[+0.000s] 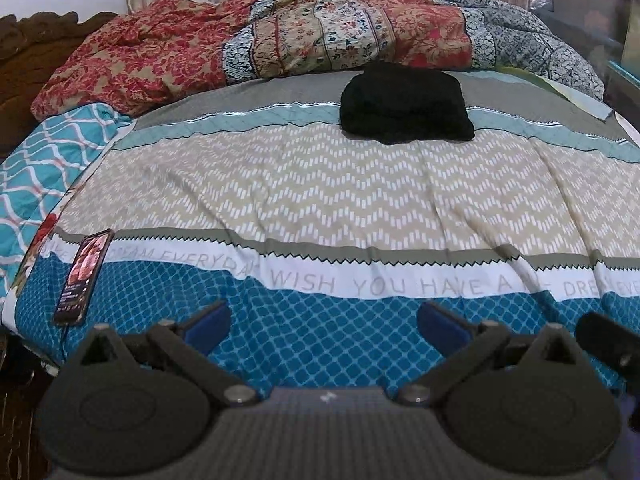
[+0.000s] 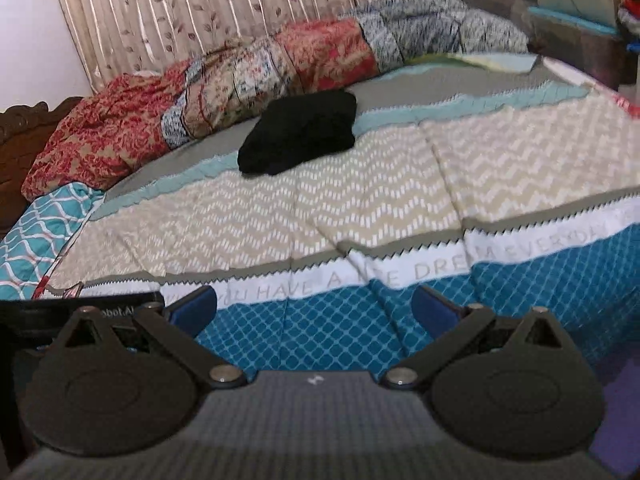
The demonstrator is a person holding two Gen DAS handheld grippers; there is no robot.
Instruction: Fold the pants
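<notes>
At far side of bed: black pants [image 1: 406,104] lie in a compact folded bundle beside the rumpled quilt [image 1: 256,44].
Left gripper [image 1: 324,320]: spread, empty.
Right gripper [image 2: 314,308]: spread, empty.
Risk: phone [image 1: 84,280] near bed edge; low sweep could knock it off.
Risk: regrasping may undo the bundle.

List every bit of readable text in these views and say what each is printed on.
"WISH YOU HAVE A ... DRE..." on the white band of the bedspread, left wrist view; creases hide the rest.
"...EVERYDA..." on the same band, further left.
"YOU HAVE A ... DREAM EVERYDAY" on that band in the right wrist view, partly creased.
"...obot.A..." on the black device at the left edge of the right wrist view; cut off.
Phone screen: too small to read.
</notes>
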